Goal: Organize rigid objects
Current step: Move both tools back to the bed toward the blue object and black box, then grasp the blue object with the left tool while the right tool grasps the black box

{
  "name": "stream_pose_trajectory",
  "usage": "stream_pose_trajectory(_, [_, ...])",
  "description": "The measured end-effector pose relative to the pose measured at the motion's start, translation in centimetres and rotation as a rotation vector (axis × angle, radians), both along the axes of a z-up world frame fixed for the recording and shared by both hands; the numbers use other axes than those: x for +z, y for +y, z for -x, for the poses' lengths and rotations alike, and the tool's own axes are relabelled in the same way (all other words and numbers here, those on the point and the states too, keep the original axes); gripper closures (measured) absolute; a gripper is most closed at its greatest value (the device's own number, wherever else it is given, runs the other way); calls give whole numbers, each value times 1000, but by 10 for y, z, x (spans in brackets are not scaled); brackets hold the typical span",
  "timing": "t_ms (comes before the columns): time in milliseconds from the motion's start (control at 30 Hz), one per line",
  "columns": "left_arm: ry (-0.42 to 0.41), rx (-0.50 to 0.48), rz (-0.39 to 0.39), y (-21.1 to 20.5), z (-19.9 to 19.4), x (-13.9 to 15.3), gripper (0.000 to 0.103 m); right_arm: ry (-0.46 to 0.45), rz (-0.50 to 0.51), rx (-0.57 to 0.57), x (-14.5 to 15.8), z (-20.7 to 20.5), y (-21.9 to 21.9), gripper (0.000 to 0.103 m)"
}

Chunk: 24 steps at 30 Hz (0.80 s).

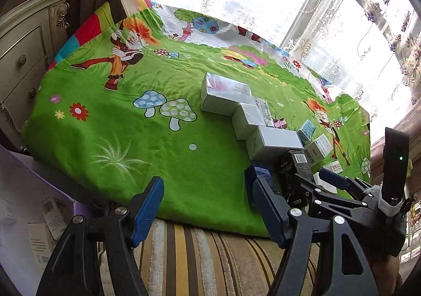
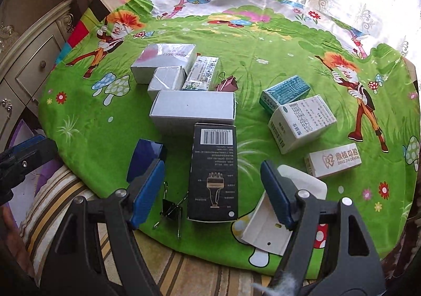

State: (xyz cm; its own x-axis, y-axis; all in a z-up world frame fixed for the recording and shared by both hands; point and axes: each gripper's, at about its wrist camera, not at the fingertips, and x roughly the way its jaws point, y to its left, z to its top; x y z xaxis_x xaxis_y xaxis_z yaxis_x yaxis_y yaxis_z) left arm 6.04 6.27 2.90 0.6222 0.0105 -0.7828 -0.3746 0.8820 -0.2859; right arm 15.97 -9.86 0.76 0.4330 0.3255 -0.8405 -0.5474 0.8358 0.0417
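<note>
Several small boxes lie on a green cartoon cloth (image 2: 263,54). A black box with a barcode (image 2: 214,172) lies between the open fingers of my right gripper (image 2: 213,196), which touches nothing. A long white box (image 2: 194,109) lies just behind it, with two silver boxes (image 2: 165,59) further back. A dark blue box (image 2: 146,159) stands by the right gripper's left finger. My left gripper (image 1: 208,206) is open and empty at the cloth's near edge, left of the boxes (image 1: 276,141). The right gripper shows in the left wrist view (image 1: 329,185).
A black binder clip (image 2: 171,209) and a white flat card (image 2: 273,222) lie near the cloth's front edge. Medicine boxes (image 2: 302,122) and a dental box (image 2: 334,159) lie to the right. A cream dresser (image 1: 23,59) stands left. A striped rug (image 2: 197,269) lies below.
</note>
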Motion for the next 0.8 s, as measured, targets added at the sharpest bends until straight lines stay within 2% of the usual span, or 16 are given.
stream_pose_trajectory(67, [11, -19, 4, -7, -7, -3, 32, 9, -5, -1, -3, -2, -1, 25])
stream_pose_trajectory(167, [26, -32, 9, -14, -15, -6, 32, 25, -15, -6, -7, -5, -4, 33])
stream_pose_trajectory(400, [61, -69, -8, -30, -29, -12, 32, 74, -26, 1, -19, -9, -6, 60])
stream_pose_trajectory(800, [135, -142, -58, -60, -56, -25, 41, 6, -104, -114, -7, -9, -31, 60])
